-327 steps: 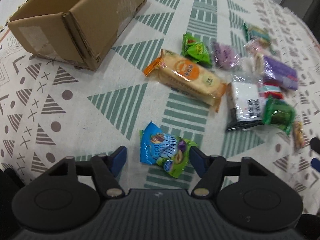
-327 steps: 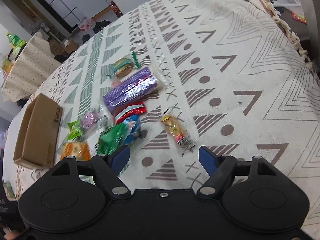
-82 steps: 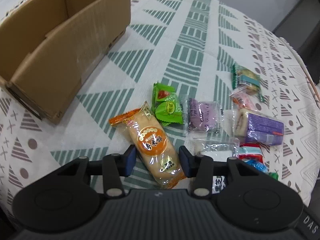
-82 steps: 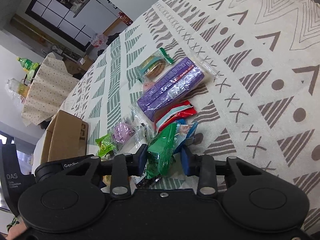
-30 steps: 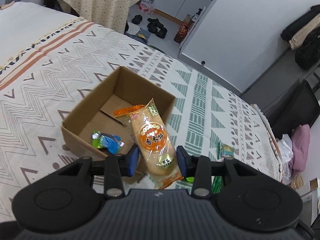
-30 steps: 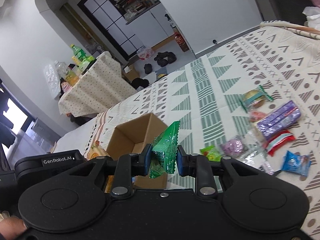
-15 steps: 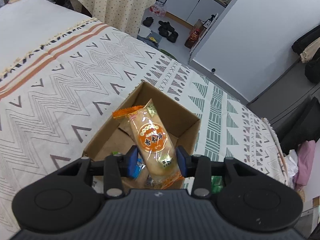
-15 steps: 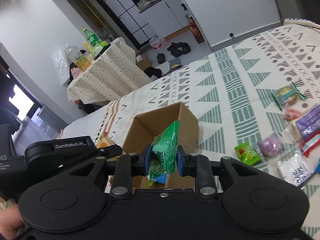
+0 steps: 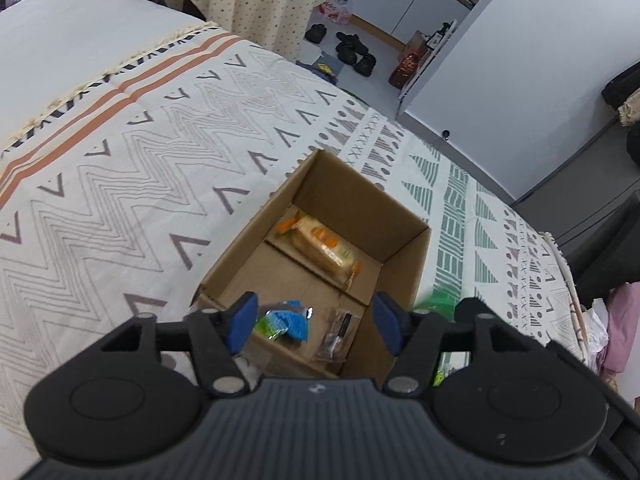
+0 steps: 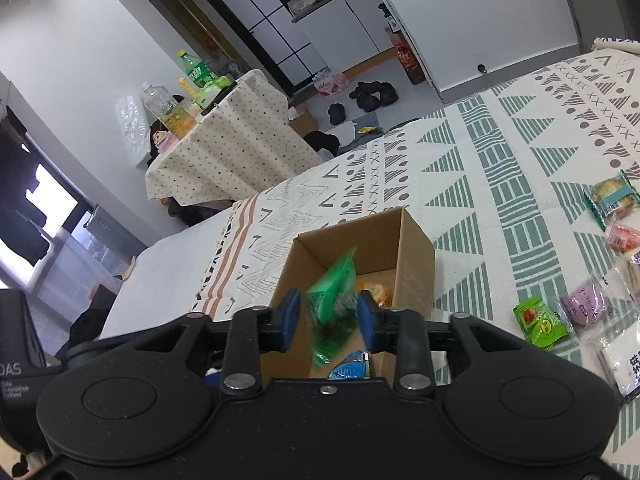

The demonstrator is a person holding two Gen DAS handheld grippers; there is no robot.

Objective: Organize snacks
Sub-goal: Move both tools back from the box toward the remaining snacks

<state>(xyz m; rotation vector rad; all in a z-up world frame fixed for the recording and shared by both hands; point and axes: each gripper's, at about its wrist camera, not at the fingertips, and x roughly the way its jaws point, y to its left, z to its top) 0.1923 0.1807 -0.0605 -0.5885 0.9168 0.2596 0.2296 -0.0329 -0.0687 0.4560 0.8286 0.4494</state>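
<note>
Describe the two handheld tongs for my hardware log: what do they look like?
Both look alike. The left tongs and right tongs have matte black bodies with a ribbed centre panel, two round black discs at the sides, angular black finger arms with silver pivot screws, and blue pads at the tips. White lettering ending in "DAS" marks a black housing at the right view's left edge. No cables or sleeves show.

Cardboard box (image 9: 404, 240): top open, entry unblocked from above. Floor holds cracker pack (image 9: 324, 249) at far wall, blue packet (image 9: 286, 320) and clear packet (image 9: 338, 332) at near wall; bare strip between.
</note>
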